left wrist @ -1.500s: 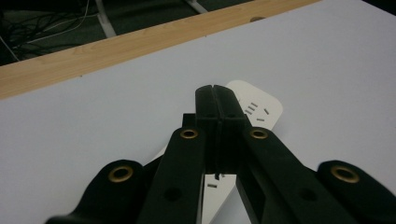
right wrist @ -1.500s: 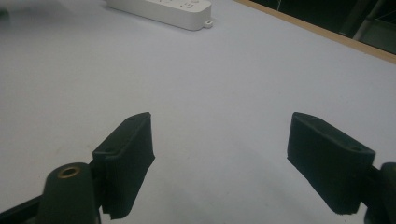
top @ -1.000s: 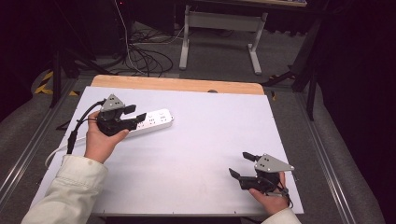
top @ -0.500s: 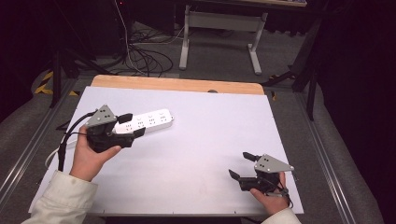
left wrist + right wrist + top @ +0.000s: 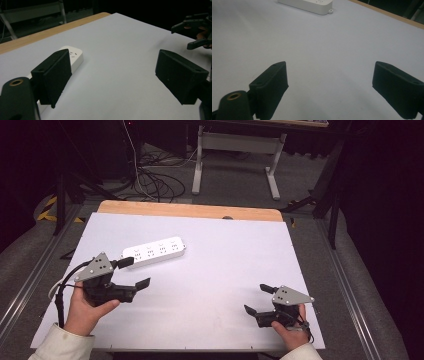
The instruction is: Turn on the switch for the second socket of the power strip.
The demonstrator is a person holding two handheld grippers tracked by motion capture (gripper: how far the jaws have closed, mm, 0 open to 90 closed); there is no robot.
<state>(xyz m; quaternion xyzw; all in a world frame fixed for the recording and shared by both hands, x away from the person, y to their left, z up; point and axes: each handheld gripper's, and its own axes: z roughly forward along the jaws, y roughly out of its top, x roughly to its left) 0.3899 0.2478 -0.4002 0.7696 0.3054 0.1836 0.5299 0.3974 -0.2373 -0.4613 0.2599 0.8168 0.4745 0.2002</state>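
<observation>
A white power strip point(image 5: 154, 251) lies flat on the white table top point(image 5: 225, 250), left of centre; it also appears in the left gripper view point(image 5: 73, 56) and the right gripper view point(image 5: 309, 4). My left gripper point(image 5: 139, 271) hovers just in front of the strip, apart from it. Its jaws point(image 5: 112, 65) have just been opening and stand wide with nothing between them. My right gripper point(image 5: 255, 298) sits near the table's front right corner. Its jaws point(image 5: 330, 75) have also just been opening, over bare table. The left gripper view catches the right gripper point(image 5: 195, 30) farther off.
A wooden strip point(image 5: 190, 211) borders the table's far edge. Beyond it, cables point(image 5: 150, 180) lie on the floor beside a desk frame point(image 5: 235, 150). Metal rails point(image 5: 350, 285) run along both sides of the table.
My left hand has drawn back from the power strip toward the near left, its jaws now wide. The right hand has stayed in place.
</observation>
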